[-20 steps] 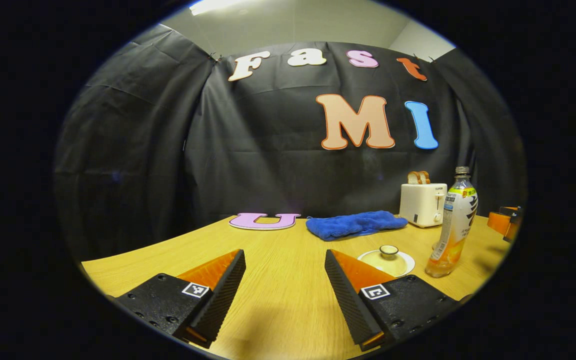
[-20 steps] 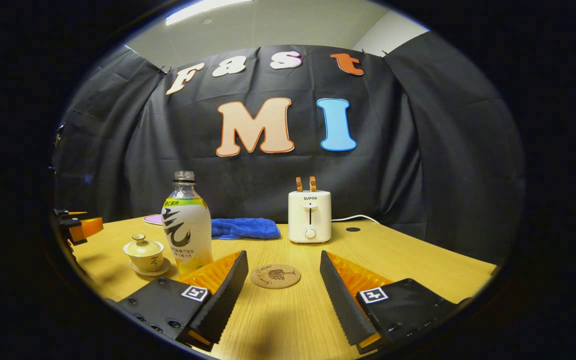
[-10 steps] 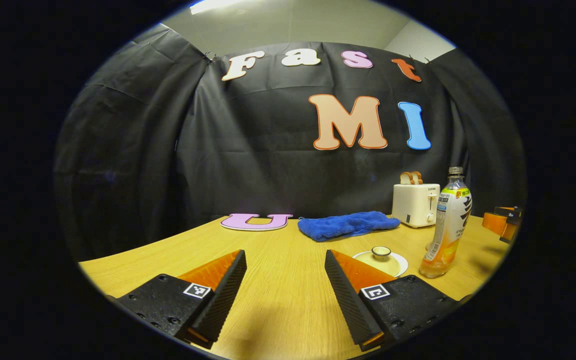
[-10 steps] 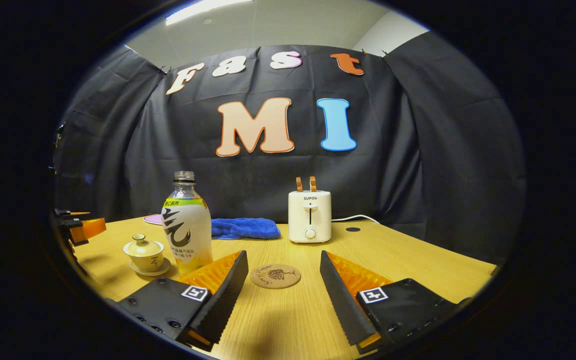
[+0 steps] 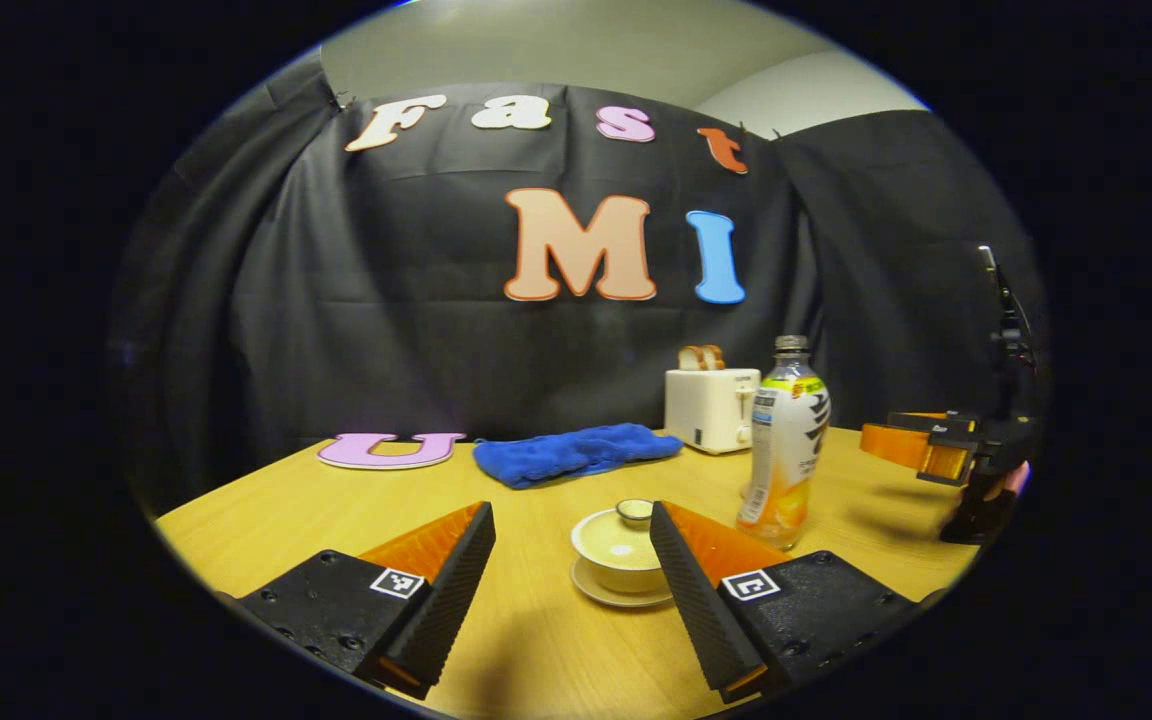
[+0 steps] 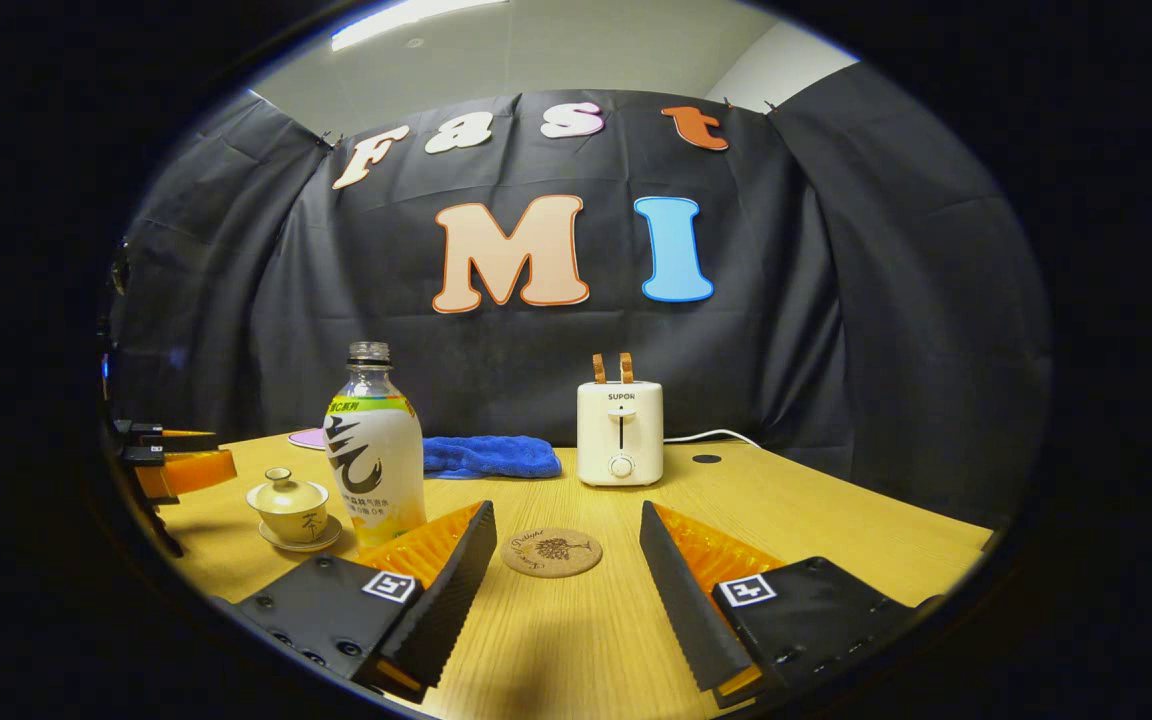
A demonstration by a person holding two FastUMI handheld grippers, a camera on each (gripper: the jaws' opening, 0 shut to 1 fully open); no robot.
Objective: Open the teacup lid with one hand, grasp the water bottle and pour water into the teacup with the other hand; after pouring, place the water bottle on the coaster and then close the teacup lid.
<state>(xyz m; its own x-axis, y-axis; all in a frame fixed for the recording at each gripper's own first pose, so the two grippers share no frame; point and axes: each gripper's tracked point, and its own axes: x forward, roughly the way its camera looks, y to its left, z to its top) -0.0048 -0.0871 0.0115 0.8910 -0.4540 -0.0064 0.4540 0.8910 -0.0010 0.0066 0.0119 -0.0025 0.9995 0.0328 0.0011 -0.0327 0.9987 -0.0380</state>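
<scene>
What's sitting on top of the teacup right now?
A knobbed lid sits closed on the teacup, which stands on a saucer. The lid hides the cup's inside, so its contents can't be seen.

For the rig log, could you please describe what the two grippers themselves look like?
Each gripper has two wedge-shaped fingers with black ribbed inner pads, orange outer sides, and black bolted bases carrying small square black-and-white markers. This holds for the left gripper and the right gripper alike. No cables or sleeves are visible.
</scene>
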